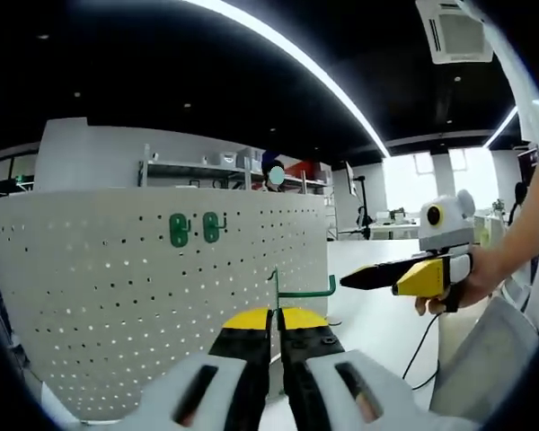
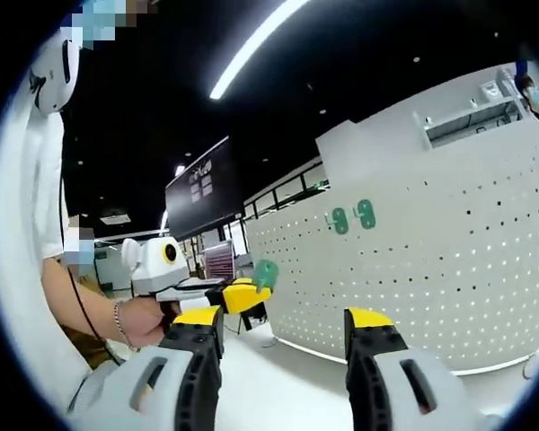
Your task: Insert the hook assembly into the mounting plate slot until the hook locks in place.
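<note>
In the left gripper view, a green hook (image 1: 298, 289) is being held between the yellow-tipped jaws of the left gripper (image 1: 277, 316), which are being pressed tightly together on its upright stem while its arm is pointing out to the right. Behind it, a white perforated mounting plate (image 1: 99, 287) is being seen standing upright on a white table (image 1: 377, 314), and two more green hooks (image 1: 194, 228) are being seen already seated side by side in the upper part of the plate. The held hook is being kept in front of the plate's right edge; whether it is touching the plate cannot be told from this angle. The right gripper (image 1: 364, 278) is being seen at the right of this view, gripped in a person's hand (image 1: 472, 283), its dark jaws being drawn to a narrow point with nothing visible between them. In the right gripper view, the right gripper (image 2: 283, 328) is being held with its jaws spread well apart and nothing between them. Beyond them the left gripper (image 2: 251, 292) is being seen at the left, clamped on the green hook (image 2: 266, 272), with a hand wearing a bracelet (image 2: 119, 316) behind it. The plate (image 2: 449, 269) is being seen at the right, the two mounted hooks (image 2: 354, 216) being visible on it.
</note>
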`<state>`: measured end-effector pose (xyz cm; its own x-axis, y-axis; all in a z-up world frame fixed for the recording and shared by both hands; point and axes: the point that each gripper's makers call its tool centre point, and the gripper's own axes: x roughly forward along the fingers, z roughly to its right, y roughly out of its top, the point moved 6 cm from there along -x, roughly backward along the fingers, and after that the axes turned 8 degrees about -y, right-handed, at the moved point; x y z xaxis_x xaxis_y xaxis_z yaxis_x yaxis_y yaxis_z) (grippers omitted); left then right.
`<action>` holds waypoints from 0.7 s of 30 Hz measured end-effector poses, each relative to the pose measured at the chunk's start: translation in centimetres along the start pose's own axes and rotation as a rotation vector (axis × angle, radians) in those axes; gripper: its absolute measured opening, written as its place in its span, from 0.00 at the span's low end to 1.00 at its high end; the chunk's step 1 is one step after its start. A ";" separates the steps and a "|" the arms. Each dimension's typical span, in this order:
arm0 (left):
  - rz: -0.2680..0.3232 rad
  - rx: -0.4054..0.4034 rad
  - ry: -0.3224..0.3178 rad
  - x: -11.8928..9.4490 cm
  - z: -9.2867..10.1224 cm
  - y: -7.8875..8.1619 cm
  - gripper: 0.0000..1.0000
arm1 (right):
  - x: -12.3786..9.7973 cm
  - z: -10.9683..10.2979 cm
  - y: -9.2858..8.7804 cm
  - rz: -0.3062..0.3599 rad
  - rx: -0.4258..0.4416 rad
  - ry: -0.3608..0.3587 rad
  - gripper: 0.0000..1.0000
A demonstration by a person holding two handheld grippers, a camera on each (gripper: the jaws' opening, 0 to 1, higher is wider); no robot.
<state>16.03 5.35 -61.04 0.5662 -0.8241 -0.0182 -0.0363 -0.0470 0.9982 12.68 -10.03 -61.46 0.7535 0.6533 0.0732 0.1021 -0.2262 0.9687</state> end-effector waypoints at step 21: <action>0.007 -0.002 0.008 0.0 0.1 0.2 0.02 | 2.3 -1.3 0.4 0.023 0.036 0.044 0.46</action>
<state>15.90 5.32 -60.85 0.5723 -0.8199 -0.0103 -0.0393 -0.0400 0.9984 13.59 -7.67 -60.55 0.7270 0.6783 0.1064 0.1092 -0.2672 0.9574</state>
